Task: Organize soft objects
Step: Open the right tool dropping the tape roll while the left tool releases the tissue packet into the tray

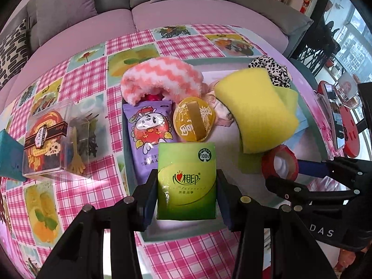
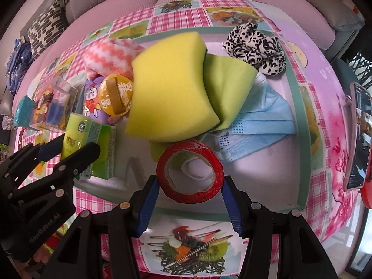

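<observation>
A pale green tray on the checked tablecloth holds soft items. My left gripper is shut on a green tissue pack at the tray's near edge; the pack also shows in the right wrist view. My right gripper is shut on a red tape roll, seen from the left too. In the tray lie a yellow sponge, green cloth, blue face mask, leopard scrunchie, pink-white fuzzy sock, purple wipes pack and round gold pouch.
A clear plastic box and a teal object stand left of the tray. A phone lies at the table's right edge. A grey and purple sofa runs behind the table.
</observation>
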A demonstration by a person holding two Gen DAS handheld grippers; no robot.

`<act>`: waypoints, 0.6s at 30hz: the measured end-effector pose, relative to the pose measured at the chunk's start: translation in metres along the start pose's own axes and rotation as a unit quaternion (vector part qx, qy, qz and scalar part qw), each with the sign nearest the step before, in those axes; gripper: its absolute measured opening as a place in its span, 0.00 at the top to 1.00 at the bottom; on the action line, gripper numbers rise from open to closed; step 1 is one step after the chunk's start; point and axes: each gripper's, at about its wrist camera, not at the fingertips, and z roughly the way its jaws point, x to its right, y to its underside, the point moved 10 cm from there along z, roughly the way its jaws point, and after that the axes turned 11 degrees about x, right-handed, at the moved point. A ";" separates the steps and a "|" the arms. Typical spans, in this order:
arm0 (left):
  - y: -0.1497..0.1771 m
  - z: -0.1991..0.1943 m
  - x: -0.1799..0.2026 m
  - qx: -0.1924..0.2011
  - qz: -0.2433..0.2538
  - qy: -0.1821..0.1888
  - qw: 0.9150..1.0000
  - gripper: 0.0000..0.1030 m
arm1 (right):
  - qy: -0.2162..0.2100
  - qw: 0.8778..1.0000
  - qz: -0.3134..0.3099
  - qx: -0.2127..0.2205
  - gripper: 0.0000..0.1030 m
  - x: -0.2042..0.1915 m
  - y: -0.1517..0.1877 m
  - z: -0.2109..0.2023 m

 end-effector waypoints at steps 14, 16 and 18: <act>0.000 0.003 -0.006 -0.012 -0.030 0.013 0.999 0.43 | 0.005 1.000 -0.011 -0.013 0.43 -0.005 -0.002 0.021; 0.000 0.002 -0.008 -0.012 -0.033 0.011 0.999 0.41 | 0.006 1.000 -0.013 -0.015 0.42 -0.007 -0.002 0.021; 0.001 0.000 -0.009 -0.014 -0.039 0.011 0.999 0.41 | 0.006 1.000 -0.011 -0.017 0.41 -0.009 -0.001 0.022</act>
